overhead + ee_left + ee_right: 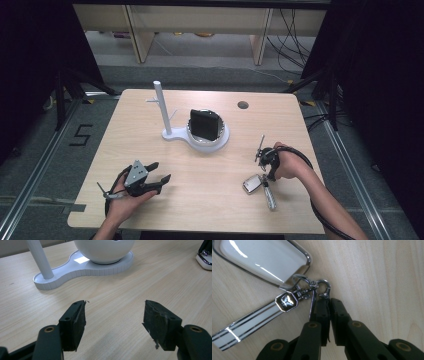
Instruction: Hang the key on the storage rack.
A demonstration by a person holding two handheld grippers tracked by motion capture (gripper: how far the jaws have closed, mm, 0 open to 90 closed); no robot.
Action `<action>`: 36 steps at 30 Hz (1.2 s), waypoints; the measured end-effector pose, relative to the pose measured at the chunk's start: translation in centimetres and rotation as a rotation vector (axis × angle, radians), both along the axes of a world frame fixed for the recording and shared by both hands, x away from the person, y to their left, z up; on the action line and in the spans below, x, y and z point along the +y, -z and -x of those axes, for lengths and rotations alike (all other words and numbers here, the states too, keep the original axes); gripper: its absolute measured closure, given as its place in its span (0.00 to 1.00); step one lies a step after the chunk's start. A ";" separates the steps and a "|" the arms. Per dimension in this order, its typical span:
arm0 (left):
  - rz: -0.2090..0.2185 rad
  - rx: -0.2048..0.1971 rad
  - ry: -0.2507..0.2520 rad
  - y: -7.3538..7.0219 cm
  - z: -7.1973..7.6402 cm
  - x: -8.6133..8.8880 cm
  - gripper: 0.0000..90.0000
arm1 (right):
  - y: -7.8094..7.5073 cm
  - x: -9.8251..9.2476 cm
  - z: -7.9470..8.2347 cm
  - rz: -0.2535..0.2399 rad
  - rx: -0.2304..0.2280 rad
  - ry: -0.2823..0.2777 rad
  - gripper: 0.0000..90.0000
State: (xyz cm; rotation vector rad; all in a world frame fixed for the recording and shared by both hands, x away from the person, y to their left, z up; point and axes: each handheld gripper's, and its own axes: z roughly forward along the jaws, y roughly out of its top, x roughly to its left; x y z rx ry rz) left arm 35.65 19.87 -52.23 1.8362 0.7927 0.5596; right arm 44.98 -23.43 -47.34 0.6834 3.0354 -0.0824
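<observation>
Wood surface [210, 170] carries everything, so start there. Mid-surface, toward the far side, sits a white stand [197, 137]: a flat base w/ an upright post [162, 107] that has small side pegs, plus a white bowl [207, 132] holding something dark I can't ID. The left claw view shows the same base and post [40, 258] close ahead, bowl [105, 250] behind.

Left claw [159, 176] rests low at the near-left, jaws wide apart, nothing between them; its own view shows bare wood between the pads. Idle for now.

Right claw [267, 167] is at the near-right, over the key set. The white chrome-edged key fob [262, 260] lies flat on the surface, a white strap w/ a small badge [286, 301] trailing off from it, and a metal ring and clasp cluster [319, 287] joins them. In the high view the fob [252, 184] sits just toward the person from the hand.

Right claw [329, 302] jaws are pressed together on a thin metal piece coming off the ring, seemingly the clasp hardware; fob itself isn't gripped.

Judgement: step in hand is the pickup by the ring, and the likely goal is hanging it on a post peg. Next move calls for a straight lift w/ the pinch held firm, since the hold is thin and fob + strap will dangle and swing, then carry far-left to the post and line the ring opening up w/ a peg.
</observation>
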 end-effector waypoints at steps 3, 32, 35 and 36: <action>-0.003 -0.004 0.001 0.0 0.0 0.0 0.38 | 0.0 -0.2 0.0 -0.010 0.012 0.043 0.97; -0.077 -0.144 0.471 -8.2 -1.2 -13.9 0.47 | -8.7 6.0 1.2 -0.099 -0.055 -0.186 0.97; -0.136 -0.159 0.513 -7.7 -2.0 -15.2 0.51 | -8.6 6.9 1.1 -0.108 -0.029 -0.210 0.97; -0.151 -0.159 0.522 -7.5 -2.3 -15.6 0.52 | -8.6 7.1 1.3 -0.111 -0.019 -0.189 0.97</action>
